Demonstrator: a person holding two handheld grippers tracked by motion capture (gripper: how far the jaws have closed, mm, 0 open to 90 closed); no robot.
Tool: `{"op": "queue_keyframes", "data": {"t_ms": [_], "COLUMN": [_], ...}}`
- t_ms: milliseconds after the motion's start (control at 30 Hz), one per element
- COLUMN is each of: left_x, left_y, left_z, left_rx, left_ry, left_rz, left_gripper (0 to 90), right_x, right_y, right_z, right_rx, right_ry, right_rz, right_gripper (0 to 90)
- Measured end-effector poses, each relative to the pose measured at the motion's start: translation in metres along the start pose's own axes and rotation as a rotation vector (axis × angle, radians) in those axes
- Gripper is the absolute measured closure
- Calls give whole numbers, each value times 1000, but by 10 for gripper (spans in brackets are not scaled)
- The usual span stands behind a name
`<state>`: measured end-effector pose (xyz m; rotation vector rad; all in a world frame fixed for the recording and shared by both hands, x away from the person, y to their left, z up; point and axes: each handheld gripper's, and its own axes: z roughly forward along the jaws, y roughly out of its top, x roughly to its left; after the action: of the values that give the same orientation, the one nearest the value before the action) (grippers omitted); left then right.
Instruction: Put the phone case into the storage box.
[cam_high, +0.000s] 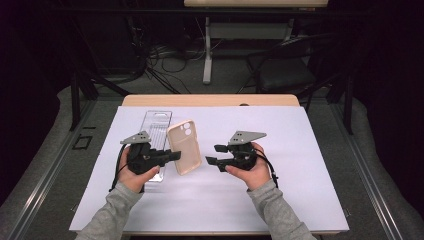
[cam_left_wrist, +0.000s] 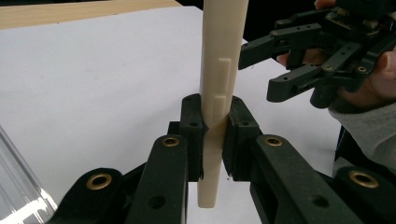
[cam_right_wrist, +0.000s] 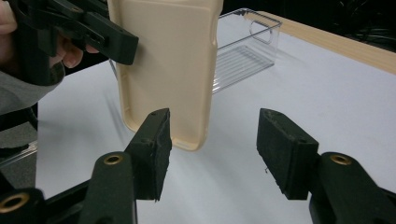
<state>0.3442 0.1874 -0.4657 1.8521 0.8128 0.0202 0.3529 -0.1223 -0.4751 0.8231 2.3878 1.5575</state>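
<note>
From above, one phone case (cam_high: 184, 146) and one clear tray (cam_high: 157, 131) are on the white sheet (cam_high: 300, 190). The left gripper (cam_high: 172, 156) pinches the case; the right gripper (cam_high: 213, 154) waits nearby, both hands low.

Left gripper view: jaws squeeze the case's edge (cam_left_wrist: 217, 98).

Right gripper view: jaws apart, empty, case (cam_right_wrist: 168, 70) probably untouched.

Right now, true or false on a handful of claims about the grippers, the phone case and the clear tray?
1. The left gripper is clamped on the edge of the beige phone case. True.
2. The right gripper grips the case as well. False: its jaws stand open with nothing between them, short of the case.
3. The phone case lies flat inside the clear plastic tray. False: it is held up out of the tray, by its edge.
4. The tray rests on the white sheet covering the table. True.
5. The case has a camera cutout. True.
</note>
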Motion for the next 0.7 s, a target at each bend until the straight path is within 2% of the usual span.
{"op": "queue_keyframes", "data": {"t_ms": [400, 700], "left_x": [-6, -7], "left_y": [-1, -2], "left_z": [4, 4], "left_rx": [20, 24], "left_ry": [-55, -67], "left_rz": [25, 31], "left_gripper": [801, 802], "right_x": [3, 2], "right_y": [-1, 0], "right_z": [3, 2], "right_rx": [13, 17], "right_ry": [54, 70], "right_rz": [3, 1], "right_gripper": [467, 482]}}
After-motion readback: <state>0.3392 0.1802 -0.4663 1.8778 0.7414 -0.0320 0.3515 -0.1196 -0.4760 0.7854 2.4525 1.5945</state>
